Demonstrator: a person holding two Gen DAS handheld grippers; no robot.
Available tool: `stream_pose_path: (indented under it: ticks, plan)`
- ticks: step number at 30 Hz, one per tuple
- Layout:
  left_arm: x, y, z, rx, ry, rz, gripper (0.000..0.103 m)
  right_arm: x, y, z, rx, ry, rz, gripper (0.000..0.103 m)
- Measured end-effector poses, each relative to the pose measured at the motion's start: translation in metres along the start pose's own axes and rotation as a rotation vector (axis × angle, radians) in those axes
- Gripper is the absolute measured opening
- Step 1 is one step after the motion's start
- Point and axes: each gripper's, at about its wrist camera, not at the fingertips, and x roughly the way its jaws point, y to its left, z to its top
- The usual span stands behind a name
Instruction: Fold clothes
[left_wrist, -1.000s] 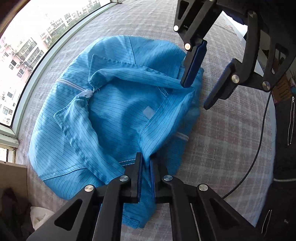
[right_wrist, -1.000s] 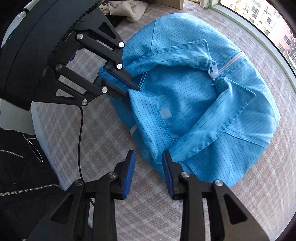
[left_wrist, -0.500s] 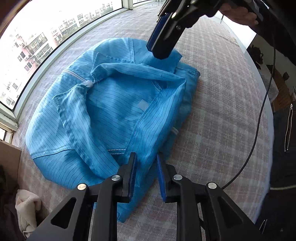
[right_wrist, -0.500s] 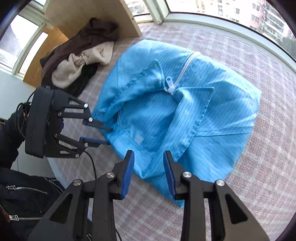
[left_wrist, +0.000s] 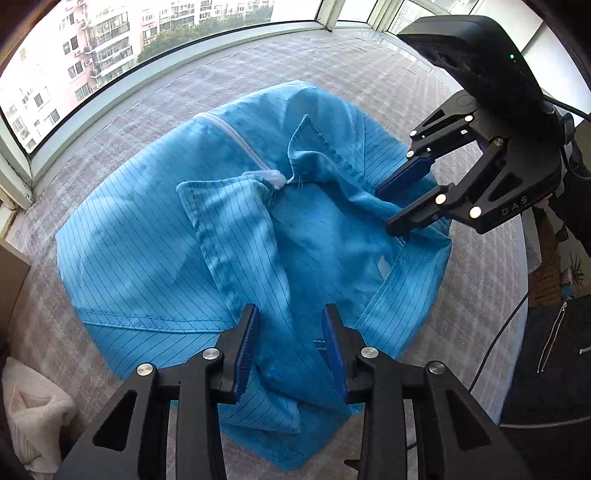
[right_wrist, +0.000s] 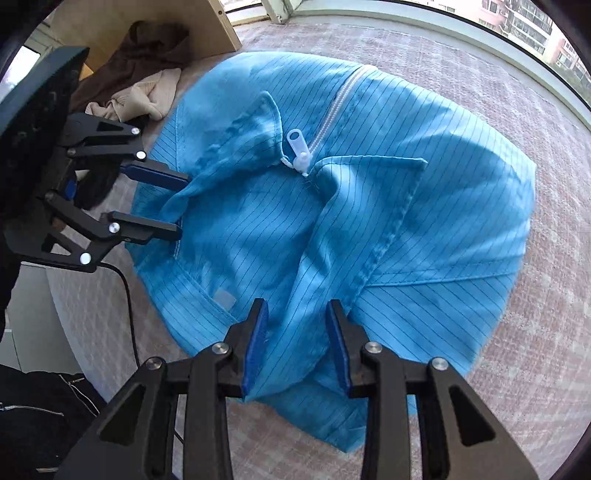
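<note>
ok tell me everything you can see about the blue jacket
The blue jacket is thin, light blue cloth with fine dark pinstripes. It lies crumpled, front up, on the checked pinkish cover. A white zipper runs up to a white plastic pull at the open neck, where the collar flaps spread apart. A small pale label sits inside. Both tools are open: cloth lies between the left tool fingers and the right tool fingers.
</note>
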Motion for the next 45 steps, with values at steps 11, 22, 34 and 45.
stream_pose_path:
  ticks: [11, 22, 34, 45]
  plan:
    - [-0.035, 0.087, -0.049, -0.473, -0.068, -0.003, 0.041, -0.043, -0.114, -0.050, 0.575, -0.176, -0.014, 0.056]
    - [-0.017, 0.078, -0.023, -0.508, 0.017, 0.064, 0.059, -0.031, -0.112, -0.026, 0.581, -0.149, -0.060, 0.056]
    - [0.000, 0.082, -0.030, -0.582, 0.085, 0.052, 0.064, -0.014, -0.100, -0.019, 0.523, -0.074, -0.065, 0.056]
    - [0.019, 0.059, -0.028, -0.567, 0.112, 0.029, 0.071, -0.005, -0.098, -0.025, 0.491, -0.070, -0.048, 0.058]
